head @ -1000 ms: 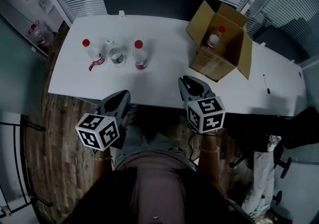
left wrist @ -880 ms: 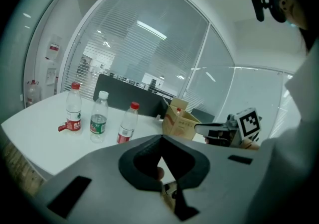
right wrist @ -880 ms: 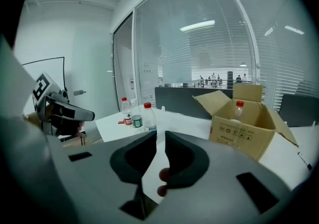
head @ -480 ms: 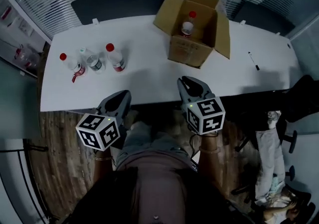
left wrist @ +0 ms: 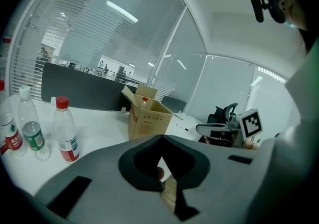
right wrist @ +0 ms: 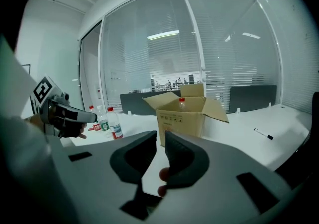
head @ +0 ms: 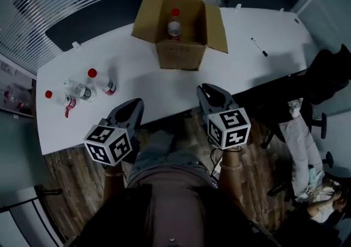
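With our left gripper pinched closed on nothing and our right gripper barely parted and empty, we judge the nearest red-capped bottle, upright on the table, light, thin-walled and slick, best clasped gently at its labelled waist.

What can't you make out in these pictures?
Bottle in the cardboard box: box wall hides all below its neck in both gripper views.
Leftmost bottle: cut by the left gripper view's edge.
Labels on the three loose bottles: too small to read, every view.
Pen: tiny in head view.
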`<state>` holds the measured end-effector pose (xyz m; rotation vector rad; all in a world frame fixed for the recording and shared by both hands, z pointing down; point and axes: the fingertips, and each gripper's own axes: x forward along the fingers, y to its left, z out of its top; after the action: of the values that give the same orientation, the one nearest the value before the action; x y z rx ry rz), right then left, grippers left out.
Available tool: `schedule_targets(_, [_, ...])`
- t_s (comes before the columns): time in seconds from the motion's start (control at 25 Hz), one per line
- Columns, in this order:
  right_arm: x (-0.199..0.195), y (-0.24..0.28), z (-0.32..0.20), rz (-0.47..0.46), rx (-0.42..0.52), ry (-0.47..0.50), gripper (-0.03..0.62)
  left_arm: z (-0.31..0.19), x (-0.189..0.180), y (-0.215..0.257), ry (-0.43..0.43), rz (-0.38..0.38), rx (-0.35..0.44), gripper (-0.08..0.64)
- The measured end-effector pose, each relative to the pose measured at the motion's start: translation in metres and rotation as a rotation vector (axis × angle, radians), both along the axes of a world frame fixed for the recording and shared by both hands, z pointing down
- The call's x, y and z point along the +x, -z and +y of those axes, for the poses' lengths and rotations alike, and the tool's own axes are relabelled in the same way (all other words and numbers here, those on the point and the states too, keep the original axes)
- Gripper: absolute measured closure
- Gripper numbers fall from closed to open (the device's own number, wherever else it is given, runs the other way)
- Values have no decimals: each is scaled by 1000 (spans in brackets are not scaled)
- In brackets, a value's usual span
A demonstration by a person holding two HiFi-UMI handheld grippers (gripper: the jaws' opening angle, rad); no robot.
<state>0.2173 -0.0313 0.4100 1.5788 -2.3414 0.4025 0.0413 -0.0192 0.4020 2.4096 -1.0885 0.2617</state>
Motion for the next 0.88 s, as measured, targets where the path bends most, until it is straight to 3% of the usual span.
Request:
schedule_targets(0.4, [23, 12, -40, 4, 22, -58, 522, -58, 34, 5, -93, 3, 4, 554])
schedule_targets(0.88, [15, 34, -121, 31, 51, -11, 520, -132, 36, 5, -93, 13, -13, 554])
